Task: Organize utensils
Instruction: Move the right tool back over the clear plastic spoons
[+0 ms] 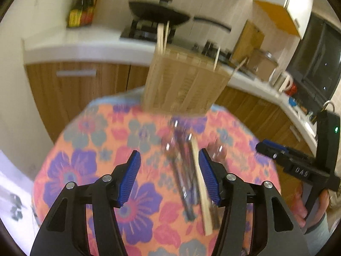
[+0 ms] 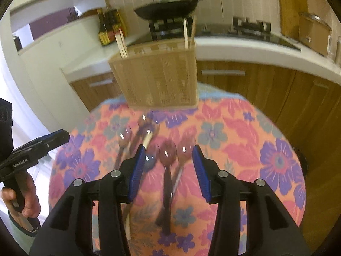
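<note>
Utensils, loose lot, lying on a round table under a floral cloth (image 2: 245, 149), just before a woven holder (image 2: 157, 74) that stands at the far edge and already carries a few pale chopsticks (image 2: 122, 42) upright. Left gripper (image 1: 169, 175): jaws apart, nothing clamped, poised over a blurred bundle of dark-handled metal pieces (image 1: 181, 177) with one pale wooden stick (image 1: 200, 181) lying close along the right-hand pad; whether that pad touches it cannot be told. Right gripper (image 2: 166, 168): jaws likewise apart and empty, straddling two reddish spoons (image 2: 168, 155) whose bowls point toward the holder, handles running back beneath the jaws. Step in hand, as judged: descent to a first pick by each hand. Recommended handling: single out one piece per grip, since neighbours lie touching or crossed and a wide bite would probably drag two. Close on the handle, near mid-length, pads square across it, so the piece hangs balanced for an upright drop into the holder. Thin flat handles on soft cloth may slip under a pad; lower fully before closing. Keep both grippers well apart on approach to the narrow holder mouth.
</note>
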`<state>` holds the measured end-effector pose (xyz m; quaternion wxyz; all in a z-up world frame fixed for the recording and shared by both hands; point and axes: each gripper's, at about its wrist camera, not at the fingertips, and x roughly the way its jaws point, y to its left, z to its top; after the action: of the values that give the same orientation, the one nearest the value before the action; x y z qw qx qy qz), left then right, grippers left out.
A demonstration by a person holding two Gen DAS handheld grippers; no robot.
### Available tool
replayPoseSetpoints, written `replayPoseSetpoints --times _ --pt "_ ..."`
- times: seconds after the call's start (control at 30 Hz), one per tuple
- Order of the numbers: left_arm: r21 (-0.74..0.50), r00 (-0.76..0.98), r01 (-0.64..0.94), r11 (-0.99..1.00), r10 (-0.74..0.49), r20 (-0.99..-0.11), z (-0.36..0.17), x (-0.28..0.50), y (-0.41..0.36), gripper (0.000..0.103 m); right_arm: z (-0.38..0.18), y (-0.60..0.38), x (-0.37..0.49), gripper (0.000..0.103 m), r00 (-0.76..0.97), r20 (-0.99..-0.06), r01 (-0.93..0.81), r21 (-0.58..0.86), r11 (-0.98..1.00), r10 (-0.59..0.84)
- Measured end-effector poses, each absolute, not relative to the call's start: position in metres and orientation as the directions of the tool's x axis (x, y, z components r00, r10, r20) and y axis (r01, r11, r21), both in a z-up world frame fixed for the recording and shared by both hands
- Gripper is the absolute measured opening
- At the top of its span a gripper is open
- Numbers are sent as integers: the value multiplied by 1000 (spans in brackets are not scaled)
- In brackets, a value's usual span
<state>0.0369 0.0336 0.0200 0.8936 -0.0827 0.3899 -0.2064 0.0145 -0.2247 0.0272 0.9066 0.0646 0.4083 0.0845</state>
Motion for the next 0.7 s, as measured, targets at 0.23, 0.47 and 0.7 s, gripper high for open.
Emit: replayPoseSetpoints --times 0.23,0.47,0.7 --pt "-248 473 337 908 -391 -789 -24 50 2 50 -17 -225 26 30 503 -829 -85 236 968 246" --pt "-115 434 367 923 -279 -857 -47 56 -32 42 -31 -216 26 26 460 -857 -97 212 972 233" --pt "19 471 398 917 -187 -862 -50 50 -43 30 -41 -208 30 24 418 -877 -136 197 971 236"
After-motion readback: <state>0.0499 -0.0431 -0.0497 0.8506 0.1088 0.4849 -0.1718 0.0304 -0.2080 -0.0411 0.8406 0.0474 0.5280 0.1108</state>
